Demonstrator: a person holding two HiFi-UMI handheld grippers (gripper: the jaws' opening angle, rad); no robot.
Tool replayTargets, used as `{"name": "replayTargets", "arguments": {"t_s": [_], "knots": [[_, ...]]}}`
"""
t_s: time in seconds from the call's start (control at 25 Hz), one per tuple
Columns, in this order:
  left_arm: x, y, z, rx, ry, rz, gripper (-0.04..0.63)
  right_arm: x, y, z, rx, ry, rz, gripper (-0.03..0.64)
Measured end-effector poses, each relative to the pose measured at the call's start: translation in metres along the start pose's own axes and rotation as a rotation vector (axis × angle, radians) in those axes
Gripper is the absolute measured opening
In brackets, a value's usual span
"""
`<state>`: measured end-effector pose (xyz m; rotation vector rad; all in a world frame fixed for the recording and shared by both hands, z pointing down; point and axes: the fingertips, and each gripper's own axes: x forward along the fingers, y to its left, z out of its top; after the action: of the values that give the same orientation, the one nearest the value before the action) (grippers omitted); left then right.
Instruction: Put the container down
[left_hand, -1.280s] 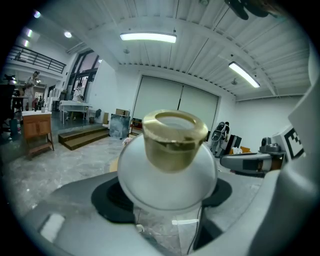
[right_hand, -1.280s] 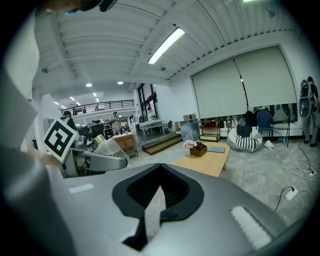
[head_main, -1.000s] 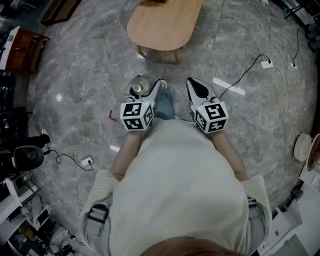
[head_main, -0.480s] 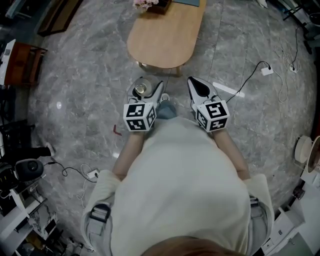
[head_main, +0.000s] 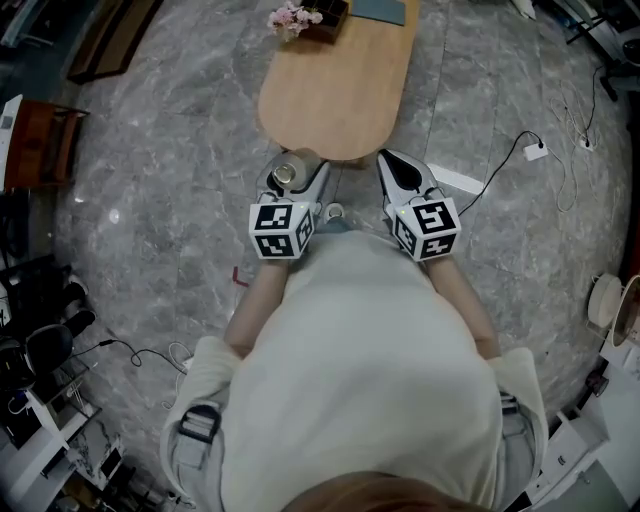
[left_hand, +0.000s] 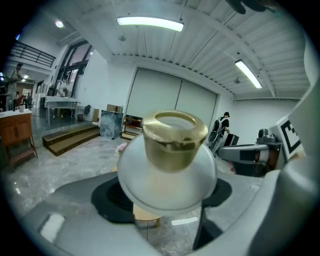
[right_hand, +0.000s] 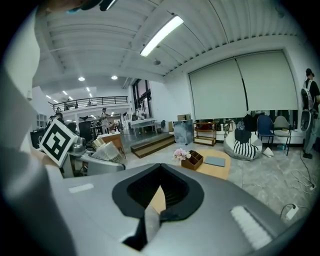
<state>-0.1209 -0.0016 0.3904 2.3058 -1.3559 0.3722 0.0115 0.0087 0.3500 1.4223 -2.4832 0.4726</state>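
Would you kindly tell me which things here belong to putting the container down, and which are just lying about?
Job: container, clamped in the left gripper; wooden table, the likely landing spot.
Lying about: flowers, wooden box and blue pad on that table; cable on the floor.

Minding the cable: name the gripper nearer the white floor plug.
Right. The plug lies right of the right gripper; the left gripper, holding the container, is farther left.

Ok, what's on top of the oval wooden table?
Pink flowers, a dark brown box and a flat blue pad, at its far end. The white gold-capped container covers part of its near edge.
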Motion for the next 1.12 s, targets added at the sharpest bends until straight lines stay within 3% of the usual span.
{"name": "replayTargets", "arguments": {"t_s": [0.6,0.8,1.12], "knots": [[0.080,0.040,-0.001,0.006,0.080,-0.058,0.348,0.062,-0.031,-0.010,0.041,0.081,-0.066,0.002],[0.121,0.048,-0.014,-0.014,0.086,-0.057,0.348,0.083,-0.049,-0.027,0.079,0.127,-0.044,0.002],[0.198,0.073,-0.046,-0.033,0.111,-0.008,0.348,0.129,-0.090,-0.054,0.038,0.202,-0.002,0.002]]}}
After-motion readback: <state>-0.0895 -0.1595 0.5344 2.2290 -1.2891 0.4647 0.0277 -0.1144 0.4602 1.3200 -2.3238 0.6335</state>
